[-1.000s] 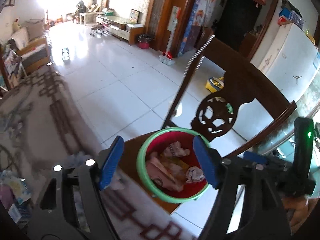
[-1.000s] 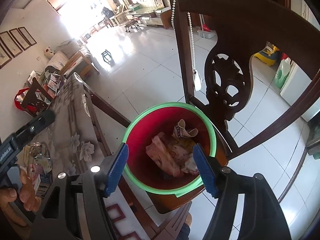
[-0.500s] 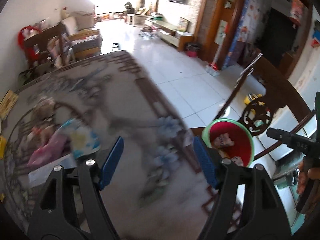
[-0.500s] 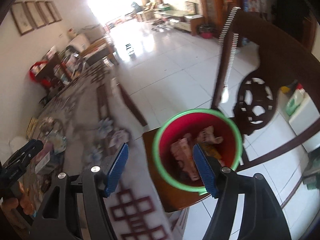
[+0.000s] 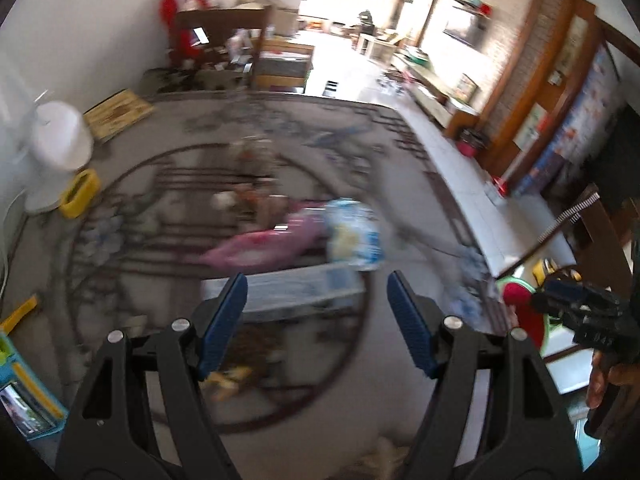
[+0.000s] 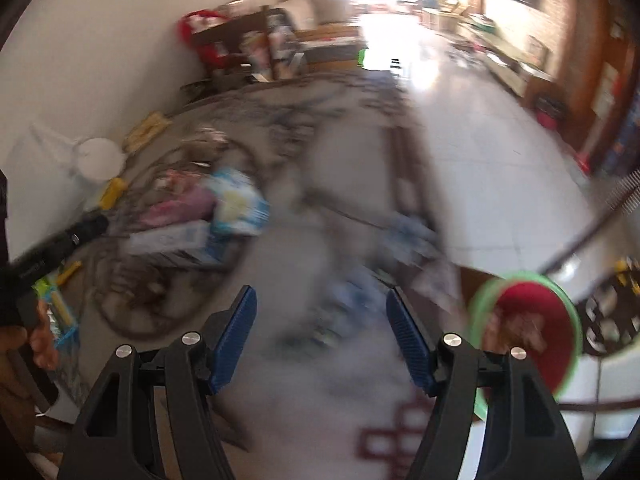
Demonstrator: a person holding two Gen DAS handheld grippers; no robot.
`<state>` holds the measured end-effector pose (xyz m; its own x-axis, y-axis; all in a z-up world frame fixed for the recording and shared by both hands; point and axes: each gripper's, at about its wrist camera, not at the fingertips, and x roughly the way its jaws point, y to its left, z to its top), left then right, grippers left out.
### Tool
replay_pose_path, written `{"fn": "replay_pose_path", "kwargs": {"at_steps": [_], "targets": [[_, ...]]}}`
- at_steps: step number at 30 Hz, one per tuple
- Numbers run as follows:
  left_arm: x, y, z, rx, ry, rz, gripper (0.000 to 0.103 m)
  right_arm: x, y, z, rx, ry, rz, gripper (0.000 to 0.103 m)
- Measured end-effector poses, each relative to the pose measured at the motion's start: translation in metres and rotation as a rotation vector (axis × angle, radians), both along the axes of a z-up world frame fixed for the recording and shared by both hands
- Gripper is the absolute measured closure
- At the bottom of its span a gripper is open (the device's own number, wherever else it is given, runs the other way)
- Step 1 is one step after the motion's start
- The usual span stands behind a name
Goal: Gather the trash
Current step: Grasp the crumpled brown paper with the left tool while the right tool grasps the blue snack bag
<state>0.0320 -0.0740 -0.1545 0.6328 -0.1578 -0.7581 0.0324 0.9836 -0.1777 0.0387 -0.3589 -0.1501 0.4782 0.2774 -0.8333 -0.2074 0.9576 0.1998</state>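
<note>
Blurred throughout, both views. Far left, against the wall: white rounded appliance (image 5: 60, 140), upright, with a yellow container (image 5: 80, 193) just beside its base and a yellowish flat box (image 5: 118, 113) behind. Lower left edge: turquoise-and-yellow package (image 5: 24, 376), partly cut off. Spread across the middle: patterned grey tablecloth (image 5: 160, 184) with dark ring and lattice motifs. On the cloth, centre: heap of trash, namely pink wrapper (image 5: 260, 246), blue-and-white packet (image 5: 354, 238) touching its right end, pale flat carton (image 5: 296, 292) directly in front, smaller crumpled scraps behind, kind not discernible. Foreground, left wrist view: left gripper (image 5: 318, 316), blue pads parted, nothing between them, angled down over the near edge of the carton, not touching it. Right of the heap: bare cloth, then table edge and white tiled floor (image 5: 460, 160). Right edge, beyond the table: red bin with green rim (image 6: 528, 332), seated on a dark wooden chair (image 6: 600, 320), crumpled pink and white refuse already inside; well apart from the heap on the table. Foreground, right wrist view: right gripper (image 6: 320, 332), blue pads likewise spread and empty, over blurred floral print on the cloth, bin just to its right. Also visible: hand (image 6: 24, 344) on the left gripper's handle at the far left of the right wrist view.
</note>
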Motion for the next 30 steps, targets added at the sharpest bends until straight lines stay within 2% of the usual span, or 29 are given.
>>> {"fn": "replay_pose_path", "kwargs": {"at_steps": [6,8,11,12,14,16,18,21,23,24,25,30], "targets": [[0.001,0.061,-0.008,-0.009,0.019,0.080,0.032,0.072,0.081,0.001,0.050,0.009,0.037,0.037],[0.006,0.079,-0.014,-0.020,0.032,0.104,0.032,0.101,0.120,-0.004,0.050,0.012,0.077,0.037],[0.015,0.104,-0.021,-0.037,0.048,0.128,0.032,0.135,0.160,-0.019,-0.008,0.021,0.127,0.037],[0.022,0.112,-0.024,-0.049,0.058,0.130,0.032,0.148,0.169,-0.027,-0.055,0.027,0.120,0.037],[0.035,0.121,-0.027,-0.068,0.066,0.124,0.032,0.158,0.163,-0.035,-0.057,0.038,0.085,0.036],[0.050,0.125,-0.028,-0.085,0.061,0.111,0.032,0.170,0.152,-0.054,0.006,0.109,0.074,0.032],[0.070,0.125,-0.032,-0.103,0.056,0.089,0.029,0.174,0.144,-0.070,-0.001,0.151,0.070,0.032],[0.105,0.115,-0.048,-0.133,0.090,0.042,0.028,0.181,0.134,-0.098,-0.007,0.210,0.042,0.032],[0.127,0.105,-0.060,-0.138,0.118,0.020,0.028,0.178,0.133,-0.111,-0.019,0.242,0.042,0.038],[0.139,0.099,-0.066,-0.144,0.133,0.007,0.028,0.177,0.134,-0.119,-0.032,0.260,0.054,0.057],[0.147,0.094,-0.071,-0.148,0.143,-0.004,0.028,0.177,0.135,-0.122,-0.038,0.268,0.057,0.070],[0.177,0.069,-0.091,-0.141,0.198,-0.069,0.028,0.163,0.125,-0.112,0.001,0.225,0.043,0.076]]}}
